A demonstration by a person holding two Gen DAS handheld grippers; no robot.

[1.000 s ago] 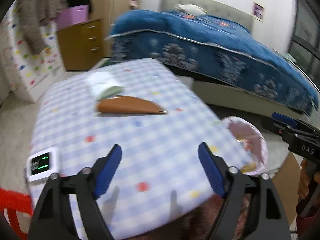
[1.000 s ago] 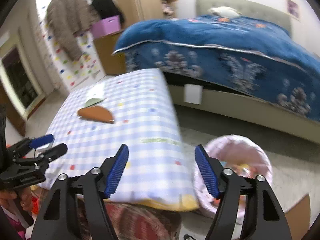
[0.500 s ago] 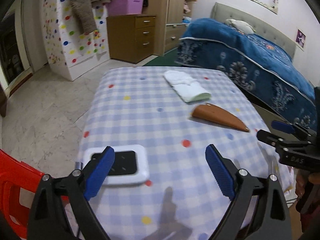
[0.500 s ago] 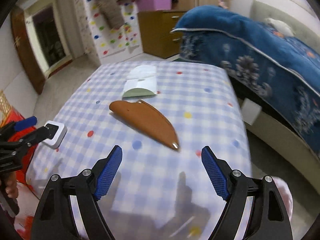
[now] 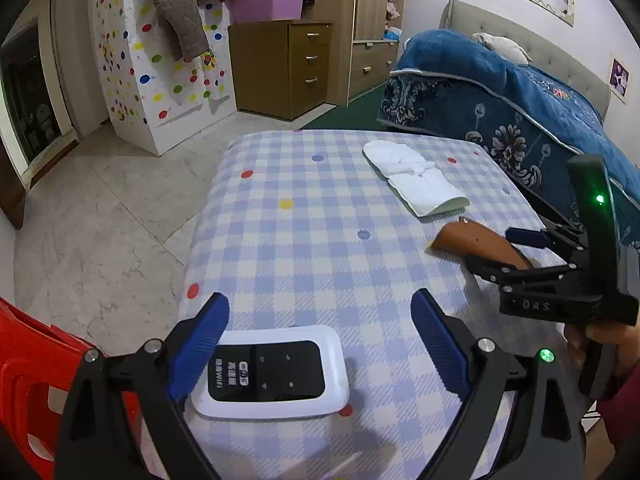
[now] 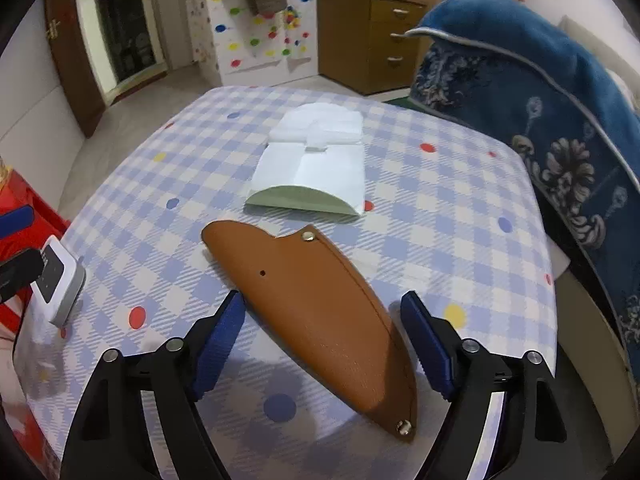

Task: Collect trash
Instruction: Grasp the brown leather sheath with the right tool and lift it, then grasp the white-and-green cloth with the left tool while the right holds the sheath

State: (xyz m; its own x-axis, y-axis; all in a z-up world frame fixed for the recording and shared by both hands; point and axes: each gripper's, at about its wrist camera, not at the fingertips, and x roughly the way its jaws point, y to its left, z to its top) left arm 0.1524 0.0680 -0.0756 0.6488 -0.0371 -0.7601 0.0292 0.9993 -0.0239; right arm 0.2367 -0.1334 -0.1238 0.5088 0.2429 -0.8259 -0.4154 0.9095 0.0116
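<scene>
A brown leather sheath [image 6: 320,312] lies on the checked table [image 6: 460,208]; it also shows in the left wrist view [image 5: 476,242]. My right gripper [image 6: 322,340] is open with its blue fingers on either side of the sheath, low over it. Beyond it lies a white folded pad with a green inner face [image 6: 316,164], also in the left wrist view [image 5: 416,178]. My left gripper [image 5: 318,348] is open over a white wifi device with a black screen [image 5: 272,372]. The right gripper [image 5: 560,276] shows at the right of the left wrist view.
A bed with a blue blanket [image 5: 520,96] stands right of the table. A red plastic stool [image 5: 28,376] is at the left front corner. A wooden drawer chest [image 5: 280,64] and a spotted white cabinet [image 5: 160,60] stand at the back.
Both grippers have swung left from the pink bin and come in lower over the table. The right one now straddles the sheath; the left one is over the wifi device.
</scene>
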